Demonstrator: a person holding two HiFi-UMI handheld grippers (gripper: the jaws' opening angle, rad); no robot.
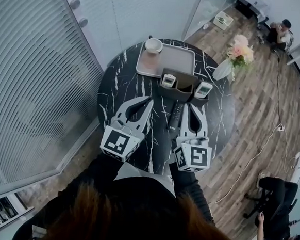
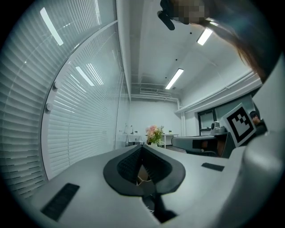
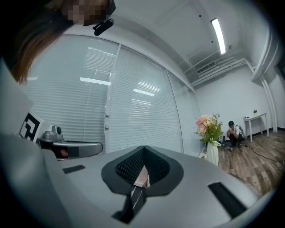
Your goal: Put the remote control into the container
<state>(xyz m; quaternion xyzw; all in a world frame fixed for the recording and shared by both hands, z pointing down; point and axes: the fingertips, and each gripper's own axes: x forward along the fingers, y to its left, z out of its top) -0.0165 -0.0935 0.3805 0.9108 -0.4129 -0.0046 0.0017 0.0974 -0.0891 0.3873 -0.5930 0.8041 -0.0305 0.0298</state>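
Head view alone shows remote, between left gripper and right gripper, jaws closed

White slatted blinds stand beside a wood floor

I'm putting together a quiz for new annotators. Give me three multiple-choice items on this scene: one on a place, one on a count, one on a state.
1. Where does the black remote lie?
A on the table
B on the tray
C on the floor

2. How many white remotes stand in the container?
A none
B two
C four

3. The right gripper is:
A wide open
B shut and empty
C shut on a remote

Answers:
1 A: it lies flat on the dark tabletop, short of the container.
2 B: one stands at each end.
3 B: its tips meet with nothing between them.
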